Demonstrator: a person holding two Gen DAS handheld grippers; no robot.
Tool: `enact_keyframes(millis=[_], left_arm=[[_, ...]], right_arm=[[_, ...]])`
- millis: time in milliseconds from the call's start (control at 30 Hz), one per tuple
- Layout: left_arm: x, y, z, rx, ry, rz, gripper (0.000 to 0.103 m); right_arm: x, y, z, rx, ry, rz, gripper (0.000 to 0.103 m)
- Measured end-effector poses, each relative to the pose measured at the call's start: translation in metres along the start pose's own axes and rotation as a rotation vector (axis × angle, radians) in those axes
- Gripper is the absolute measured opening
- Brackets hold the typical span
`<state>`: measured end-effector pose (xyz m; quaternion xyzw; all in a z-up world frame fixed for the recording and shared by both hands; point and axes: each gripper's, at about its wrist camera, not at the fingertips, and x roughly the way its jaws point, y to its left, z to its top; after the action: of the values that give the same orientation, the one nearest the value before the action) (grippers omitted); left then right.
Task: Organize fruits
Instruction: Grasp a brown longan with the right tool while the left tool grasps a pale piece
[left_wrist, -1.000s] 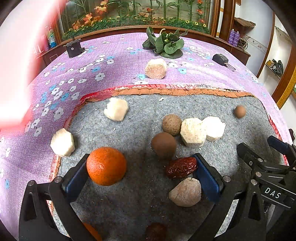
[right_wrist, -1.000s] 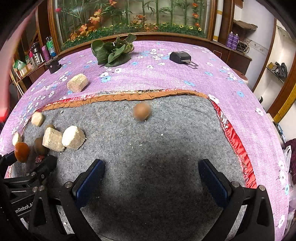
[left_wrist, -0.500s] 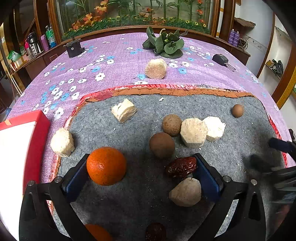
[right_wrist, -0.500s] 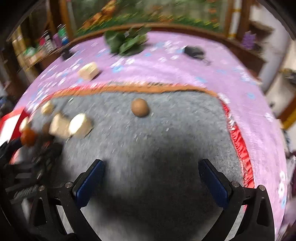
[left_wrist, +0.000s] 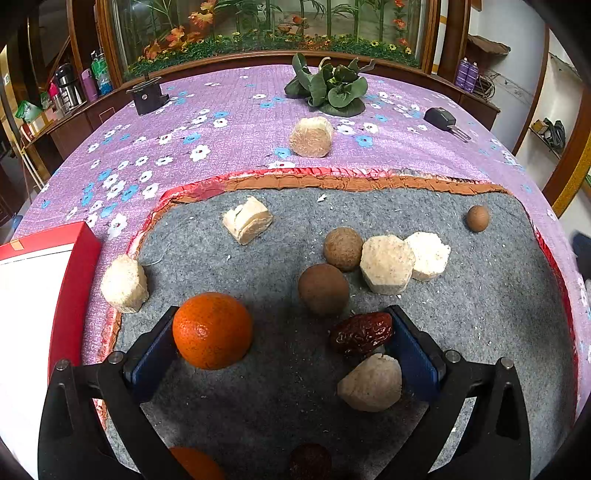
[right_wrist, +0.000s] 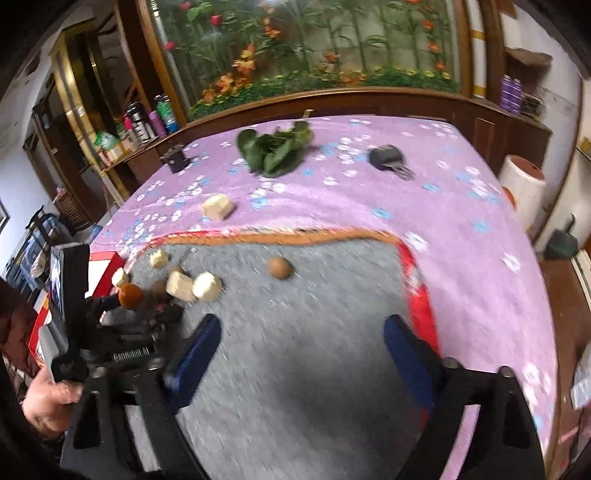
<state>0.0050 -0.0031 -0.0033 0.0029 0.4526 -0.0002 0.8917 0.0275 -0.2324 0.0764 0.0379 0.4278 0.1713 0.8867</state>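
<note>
Grey felt mat (left_wrist: 491, 310) carries most of the fruit, and its raised red-orange edge likely serves to keep round pieces from rolling onto the purple flowered cloth (left_wrist: 229, 122). Left gripper (left_wrist: 280, 343) hangs low over the near end with its blue pads spread wide; the orange (left_wrist: 212, 330) sits just inside the left pad, the red date (left_wrist: 361, 334) just inside the right, and a pale chunk (left_wrist: 370, 382) below the date. Nothing is pinched: the span takes in several items at once, so this reads as a hover while choosing. Two brown balls (left_wrist: 323, 288) and two pale hexagonal blocks (left_wrist: 386, 264) cluster beyond the date, touching or nearly so, which would crowd any grab there. A small brown ball (left_wrist: 477, 218) lies alone near the far right corner, well apart from the rest. One block (left_wrist: 311, 137) rests off the mat on the cloth, and another (left_wrist: 125, 283) straddles the left edge. A red box (left_wrist: 75, 280) stands at the left, probably the place for sorted pieces. Right gripper (right_wrist: 303, 356) is empty, its jaws closing over bare felt, with the lone ball (right_wrist: 280, 267) ahead of it.
</note>
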Motion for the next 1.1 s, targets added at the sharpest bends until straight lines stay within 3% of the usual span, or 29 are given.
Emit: enact_keyframes(millis=[67,133,167,200,267,400,533,700,800,867,933,1100], left_arm=[[-0.003,0.0,0.0,0.003,0.002,-0.007,0.103],[-0.008,0.004,-0.001,0.01,0.012,-0.04,0.103],[-0.015,0.009,-0.001,0.0,0.022,-0.069,0.103],[-0.025,0.016,-0.003,-0.019,0.033,-0.112,0.103],[-0.044,0.027,-0.006,-0.037,0.03,-0.127,0.103],[-0.098,0.041,-0.03,0.058,-0.03,-0.042,0.103],[-0.127,0.027,-0.064,0.2,-0.002,-0.078,0.103],[-0.136,-0.001,-0.09,0.263,0.004,-0.157,0.102],[-0.129,-0.016,-0.101,0.304,0.026,-0.159,0.091],[-0.124,-0.024,-0.106,0.323,0.062,-0.188,0.072],[-0.122,-0.032,-0.111,0.35,0.08,-0.214,0.063],[-0.125,-0.041,-0.119,0.416,0.095,-0.241,0.048]], right_arm=[[0.021,0.009,0.012,-0.018,0.02,0.01,0.072],[0.044,0.017,0.022,-0.035,0.051,-0.011,0.054],[0.053,0.019,0.025,-0.034,0.065,-0.011,0.05],[0.066,0.02,0.028,-0.023,0.088,-0.006,0.047],[0.079,0.02,0.028,-0.009,0.106,-0.036,0.046],[0.091,0.014,0.021,-0.011,0.09,-0.085,0.036],[0.091,0.014,0.016,-0.068,0.071,-0.119,0.024],[0.087,0.007,0.017,-0.047,0.08,-0.076,0.023],[0.083,-0.003,0.018,0.016,0.087,-0.008,0.022],[0.081,-0.01,0.02,0.066,0.087,0.027,0.022],[0.078,-0.014,0.022,0.089,0.078,0.042,0.022],[0.075,-0.015,0.025,0.112,0.071,0.066,0.022]])
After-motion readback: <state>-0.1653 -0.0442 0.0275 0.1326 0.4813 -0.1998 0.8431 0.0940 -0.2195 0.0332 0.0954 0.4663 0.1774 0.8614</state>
